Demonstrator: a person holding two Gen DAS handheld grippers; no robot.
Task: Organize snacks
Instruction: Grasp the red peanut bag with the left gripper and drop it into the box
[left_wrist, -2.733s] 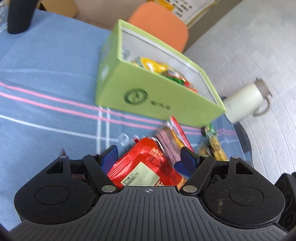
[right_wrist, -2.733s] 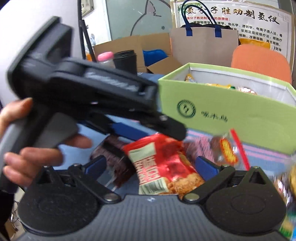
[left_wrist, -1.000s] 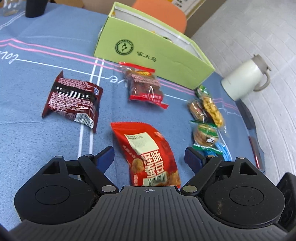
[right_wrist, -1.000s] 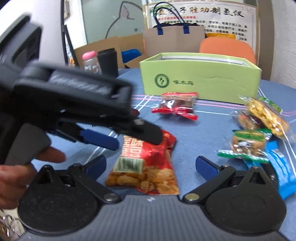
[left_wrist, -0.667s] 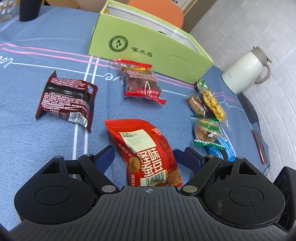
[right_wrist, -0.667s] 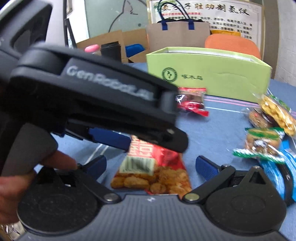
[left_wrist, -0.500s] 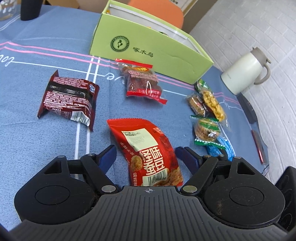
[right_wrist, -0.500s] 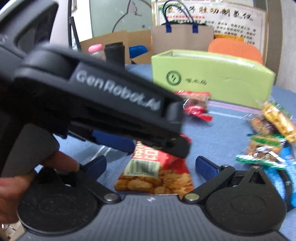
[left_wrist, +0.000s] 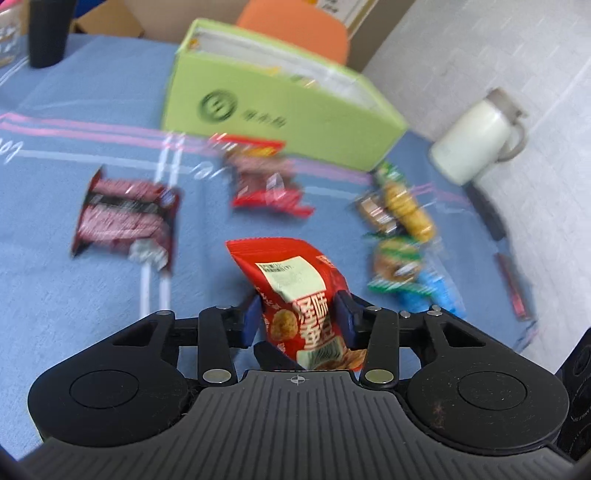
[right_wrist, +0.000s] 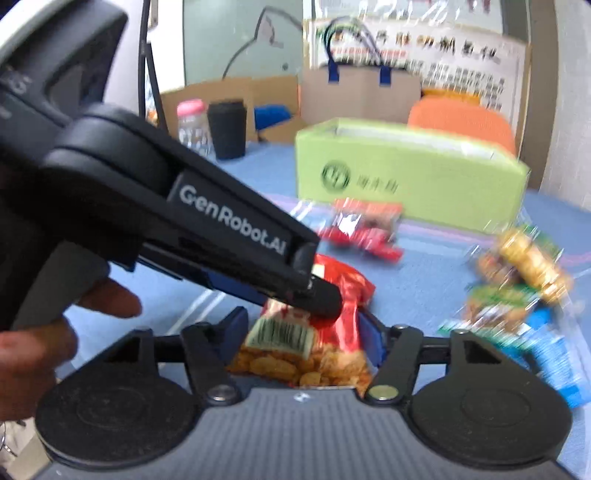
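A red snack packet (left_wrist: 295, 280) with a pale label stands tilted up off the blue tablecloth (left_wrist: 74, 306). My left gripper (left_wrist: 298, 319) is closing, its blue pads pressing the packet's sides and creasing it. In the right wrist view the same packet (right_wrist: 295, 354) sits between the pads of my right gripper (right_wrist: 304, 336), whose jaws are closing too and touch both its edges. The left tool's black housing (right_wrist: 221, 229), held by a hand (right_wrist: 37, 332), reaches across from the left onto the packet's top. The green box (left_wrist: 280, 110) stands open at the back.
On the cloth lie a dark red packet (left_wrist: 125, 218), a clear red-edged packet (left_wrist: 266, 184), and several small biscuit packs (left_wrist: 402, 229) to the right. A white jug (left_wrist: 476, 144) stands at the right table edge, a black cup (left_wrist: 48, 33) at the far left.
Both grippers have gone from wide open to closed in on the red packet. The packet has come up from lying flat and now stands creased between the pads.
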